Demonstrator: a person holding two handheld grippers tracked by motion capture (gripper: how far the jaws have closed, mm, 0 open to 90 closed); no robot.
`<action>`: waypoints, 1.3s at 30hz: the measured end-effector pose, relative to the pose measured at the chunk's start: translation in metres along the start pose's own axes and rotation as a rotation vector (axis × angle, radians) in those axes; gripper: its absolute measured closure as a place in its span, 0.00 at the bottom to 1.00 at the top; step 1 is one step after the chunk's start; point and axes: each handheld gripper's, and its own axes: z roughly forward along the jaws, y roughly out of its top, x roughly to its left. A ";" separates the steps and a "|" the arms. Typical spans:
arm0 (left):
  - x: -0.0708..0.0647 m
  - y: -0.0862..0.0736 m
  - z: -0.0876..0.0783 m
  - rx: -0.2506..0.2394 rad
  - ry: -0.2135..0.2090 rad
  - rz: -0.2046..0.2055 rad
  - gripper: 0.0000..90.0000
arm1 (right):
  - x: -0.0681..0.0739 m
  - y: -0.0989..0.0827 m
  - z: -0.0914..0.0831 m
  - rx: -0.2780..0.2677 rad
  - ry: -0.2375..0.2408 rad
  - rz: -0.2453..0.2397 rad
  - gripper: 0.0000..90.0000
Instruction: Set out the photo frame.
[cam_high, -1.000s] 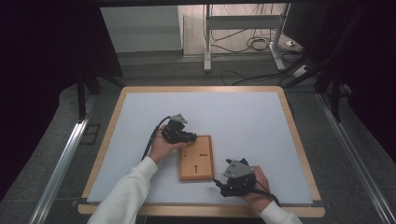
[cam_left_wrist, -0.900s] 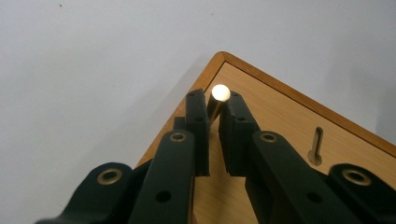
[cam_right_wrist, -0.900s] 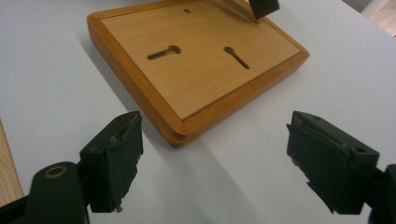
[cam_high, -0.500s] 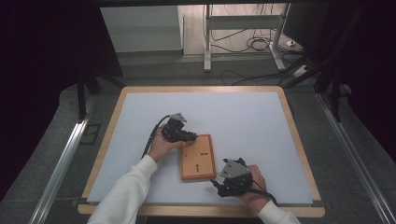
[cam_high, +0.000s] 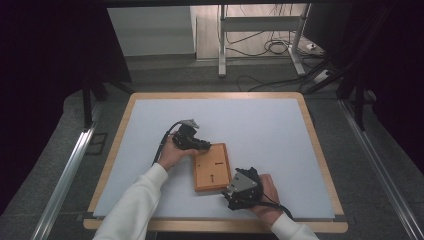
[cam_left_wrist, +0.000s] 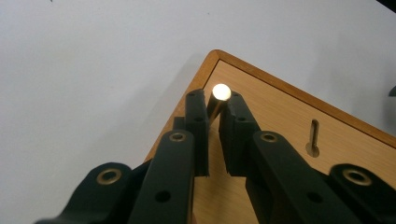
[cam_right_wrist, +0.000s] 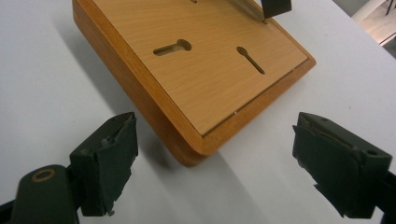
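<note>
The left gripper (cam_left_wrist: 213, 105) is clamped on a peg (cam_left_wrist: 219, 93) over the board's (cam_high: 212, 167) far corner; the right gripper (cam_right_wrist: 215, 163), its jaws just opened wide, faces the near corner.

We see a flat wooden board (cam_high: 212, 167) with a darker raised rim lying on the white surface (cam_high: 260, 125), near its front edge. Two keyhole slots are cut in its top. A small brass pin (cam_left_wrist: 217, 99) with a rounded, shiny head stands tilted over the board's corner, clamped by the left tool (cam_left_wrist: 214, 108).
</note>
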 end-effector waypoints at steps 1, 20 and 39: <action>0.000 0.000 0.000 0.000 -0.002 -0.002 0.92 | 0.001 0.001 0.002 0.004 -0.006 -0.014 0.16; 0.007 0.001 0.000 0.009 -0.030 -0.020 0.91 | 0.022 0.020 0.021 0.013 -0.077 -0.200 0.17; 0.006 0.003 0.001 0.013 -0.019 -0.031 0.92 | 0.021 0.018 0.025 -0.001 -0.117 -0.224 0.26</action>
